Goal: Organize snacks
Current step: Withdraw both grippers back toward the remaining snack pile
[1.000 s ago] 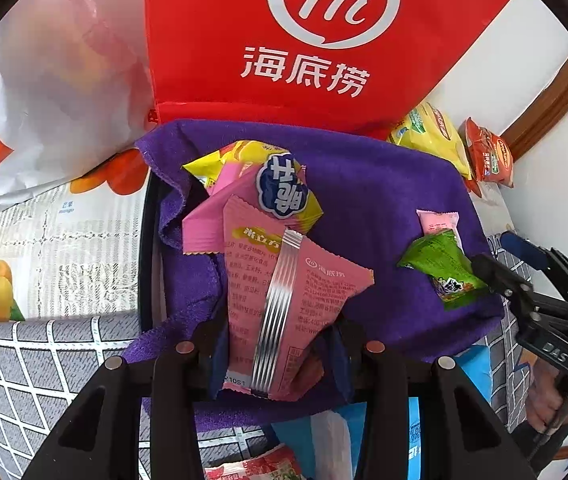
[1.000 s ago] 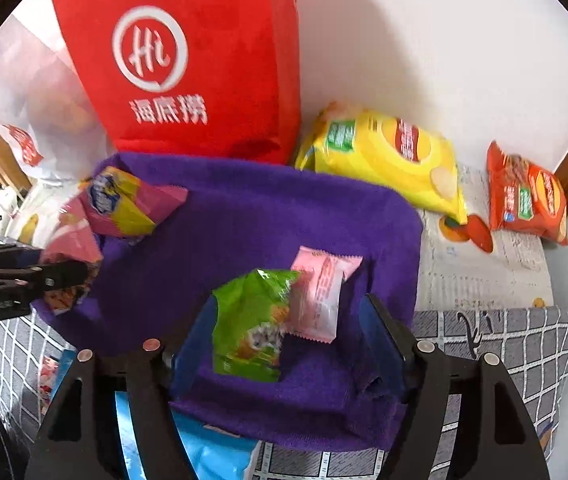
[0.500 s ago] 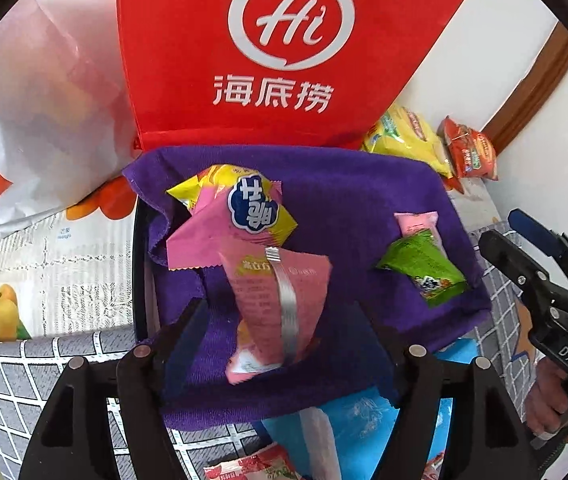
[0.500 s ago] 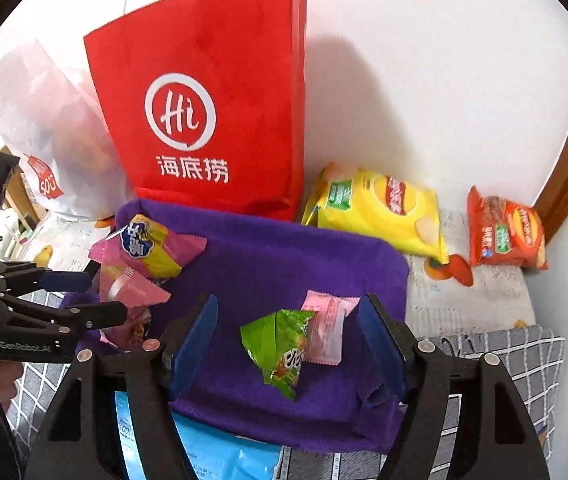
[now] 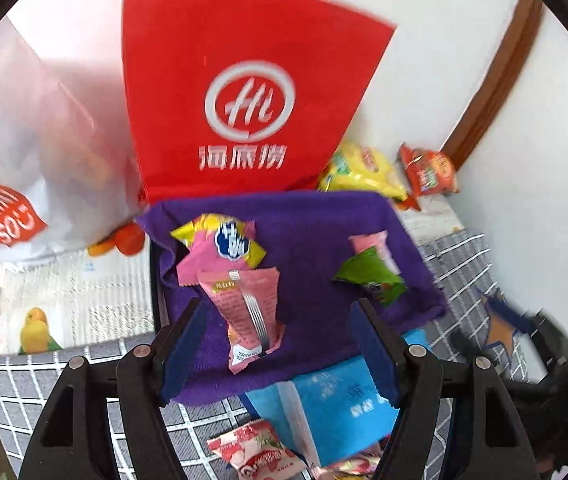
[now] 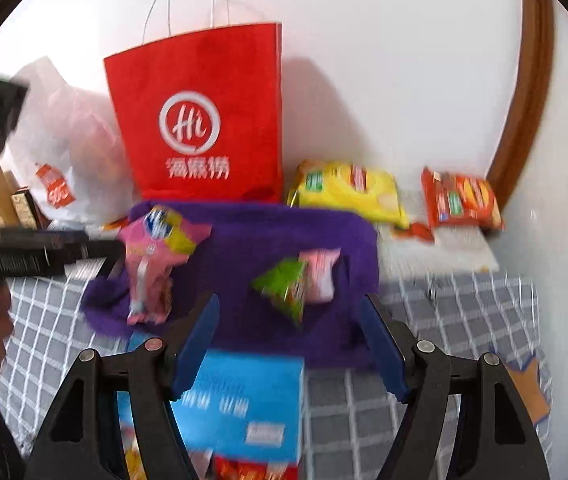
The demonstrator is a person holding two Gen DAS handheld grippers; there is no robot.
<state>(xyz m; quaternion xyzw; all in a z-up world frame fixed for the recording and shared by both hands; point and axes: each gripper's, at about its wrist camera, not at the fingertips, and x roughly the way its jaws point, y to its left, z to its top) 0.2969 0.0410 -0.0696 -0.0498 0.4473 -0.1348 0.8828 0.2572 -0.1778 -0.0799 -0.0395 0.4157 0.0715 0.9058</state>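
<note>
A purple cloth [image 5: 307, 216] [image 6: 252, 236] covers a tray. On its left lie a pink snack packet [image 5: 244, 312] [image 6: 146, 284] and a pink-yellow packet [image 5: 224, 244] [image 6: 164, 228]. On its right lie a green packet [image 5: 371, 280] [image 6: 284, 288] and a small pink packet [image 5: 371, 244] [image 6: 321, 276]. My left gripper [image 5: 278, 344] is open and empty, above the cloth's near edge. My right gripper [image 6: 291, 340] is open and empty, over the cloth's near edge and a blue box [image 6: 240, 400].
A red paper bag [image 5: 244, 100] [image 6: 200, 120] and a white plastic bag [image 5: 36, 140] stand at the back. A yellow chip bag [image 6: 347, 192] and an orange packet [image 6: 459, 200] lie back right. The blue box [image 5: 323, 400] and small packets [image 5: 252, 452] lie in front on a checked cloth [image 6: 463, 320].
My left gripper opened and let go of the pink packet, which now lies on the cloth. Both grippers drew back and up from the cloth; the right one left the green packet.
</note>
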